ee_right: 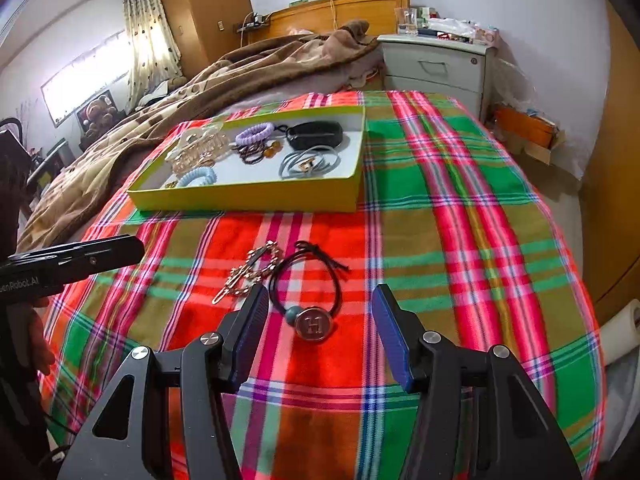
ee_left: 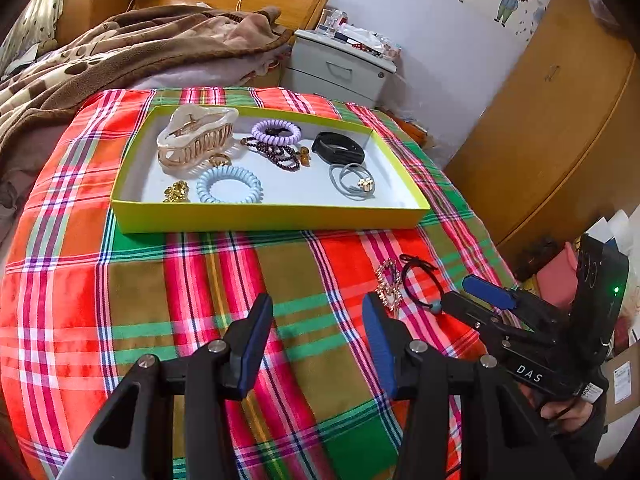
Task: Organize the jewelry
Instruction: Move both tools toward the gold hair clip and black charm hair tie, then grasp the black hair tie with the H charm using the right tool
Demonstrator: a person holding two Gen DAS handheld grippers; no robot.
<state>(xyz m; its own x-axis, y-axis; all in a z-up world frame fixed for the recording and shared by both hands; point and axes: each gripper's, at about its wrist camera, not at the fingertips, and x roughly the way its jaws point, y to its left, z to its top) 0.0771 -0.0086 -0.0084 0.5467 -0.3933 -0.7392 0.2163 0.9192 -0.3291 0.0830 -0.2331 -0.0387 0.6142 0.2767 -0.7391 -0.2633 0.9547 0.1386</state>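
A yellow-green tray [ee_left: 264,218] [ee_right: 248,198] sits on the plaid cloth and holds a claw clip [ee_left: 192,136], coil hair ties, a bead bracelet, a black band and a grey hair tie. A black hair tie with an H charm [ee_right: 310,300] [ee_left: 422,282] and a gold chain piece [ee_right: 248,272] [ee_left: 388,284] lie on the cloth in front of the tray. My right gripper [ee_right: 320,304] is open, its fingers either side of the H charm; it also shows in the left wrist view [ee_left: 466,292]. My left gripper [ee_left: 318,312] is open and empty over bare cloth, left of the chain.
The plaid cloth [ee_left: 160,300] covers a bed end. A brown blanket [ee_left: 120,48] lies behind the tray. A grey nightstand [ee_right: 436,64] stands at the back, wooden wardrobe doors [ee_left: 552,120] at the right. The left gripper's finger shows in the right wrist view [ee_right: 80,258].
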